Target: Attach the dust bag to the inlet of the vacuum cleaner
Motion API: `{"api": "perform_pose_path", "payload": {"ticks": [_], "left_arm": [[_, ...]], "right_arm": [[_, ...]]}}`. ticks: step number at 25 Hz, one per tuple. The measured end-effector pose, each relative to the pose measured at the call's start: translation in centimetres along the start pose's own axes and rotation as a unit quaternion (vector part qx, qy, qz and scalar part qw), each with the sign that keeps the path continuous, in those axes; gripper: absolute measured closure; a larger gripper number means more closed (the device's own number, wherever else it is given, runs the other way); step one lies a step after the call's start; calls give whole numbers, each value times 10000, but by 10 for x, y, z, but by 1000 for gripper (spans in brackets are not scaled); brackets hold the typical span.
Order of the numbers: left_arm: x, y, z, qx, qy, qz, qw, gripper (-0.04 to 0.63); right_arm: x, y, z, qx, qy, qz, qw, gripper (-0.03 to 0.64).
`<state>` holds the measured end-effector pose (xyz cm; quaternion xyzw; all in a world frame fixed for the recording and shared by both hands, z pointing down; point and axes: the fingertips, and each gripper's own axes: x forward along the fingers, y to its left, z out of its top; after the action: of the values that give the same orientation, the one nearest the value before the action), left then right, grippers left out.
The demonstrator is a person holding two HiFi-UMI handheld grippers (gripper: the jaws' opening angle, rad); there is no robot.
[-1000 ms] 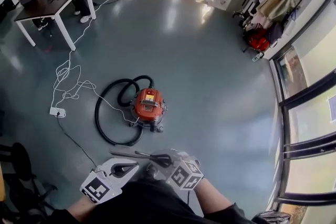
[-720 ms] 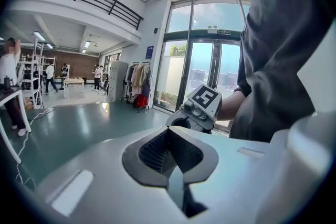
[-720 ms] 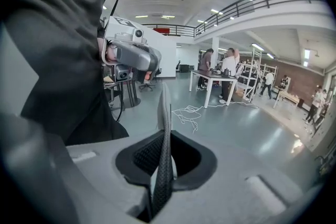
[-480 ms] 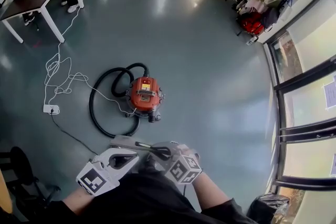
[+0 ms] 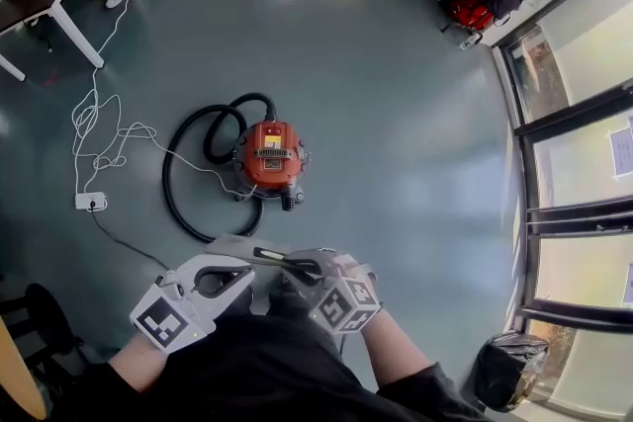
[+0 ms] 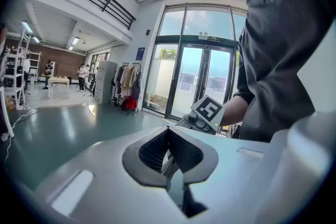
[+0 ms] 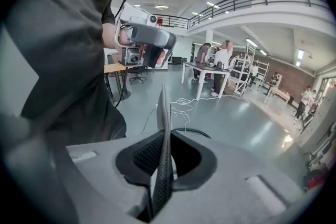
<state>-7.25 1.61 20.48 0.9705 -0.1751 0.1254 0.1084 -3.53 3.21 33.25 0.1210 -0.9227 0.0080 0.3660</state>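
Head view, floor point(image 5: 396, 114): a wide grey-green expanse lay below the person, who stood over it with both tools held out in front of the body.
Vacuum cleaner point(image 5: 271, 156): the orange canister sat on the floor well apart from the grippers, its black hose point(image 5: 176, 203) looped to its left. No bag was on it, and its inlet could not be made out from above.
Progress: the bag was in hand but had not been brought to the machine. Judged from these pictures, carrying it over, lining it up and pushing it onto the inlet all remained to be done.
Dust bag point(image 5: 235, 248): the flat grey sheet hung between the two grippers, above the floor and short of the vacuum cleaner.
Right gripper point(image 7: 164, 132): its fingers point(image 7: 143, 158) were drawn nearly together and pinched the bag edge-on. A thin, dark-textured strip ran up between the pads.
Left gripper point(image 6: 168, 131): its fingers point(image 6: 150, 151) were equally narrow, with the tips meeting and a thin sheet edge caught between them. That edge was judged to be the other end of the bag.
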Motion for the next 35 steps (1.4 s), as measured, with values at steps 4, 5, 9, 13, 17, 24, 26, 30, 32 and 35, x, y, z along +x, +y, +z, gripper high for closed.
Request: {"api": "perform_pose_path", "payload": {"ticks": [4, 5, 9, 13, 17, 24, 26, 30, 32, 35], "left_arm": [[8, 11, -4, 46, -60, 37, 10000, 578], [11, 14, -8, 34, -67, 60, 10000, 578], [25, 22, -21, -33, -16, 134, 9999, 578], [36, 17, -24, 186, 128, -4, 9997, 578], [48, 19, -28, 197, 151, 54, 9997, 578], [71, 43, -46, 241, 200, 186, 9993, 578], [78, 50, -50, 254, 184, 232, 9992, 578], [88, 65, -61, 287, 227, 337, 9988, 578], [93, 73, -67, 280, 230, 376, 9986, 578], [100, 82, -79, 349, 340, 369, 9981, 578]], "right_arm": [[8, -1, -10, 19, 9, -3, 10000, 594], [11, -1, -14, 33, 4, -4, 10000, 595], [21, -6, -34, 71, 50, 0, 10000, 594], [26, -4, -46, 20, 70, 47, 10000, 594], [28, -5, -64, 26, 25, 61, 10000, 594], [46, -16, -106, 94, 146, 2, 9998, 595], [51, -19, -115, 106, 160, -4, 9998, 594], [57, -27, -127, 172, 180, -42, 9997, 594], [63, -30, -134, 179, 203, -59, 9996, 594], [73, -35, -143, 182, 237, -79, 9995, 594]]}}
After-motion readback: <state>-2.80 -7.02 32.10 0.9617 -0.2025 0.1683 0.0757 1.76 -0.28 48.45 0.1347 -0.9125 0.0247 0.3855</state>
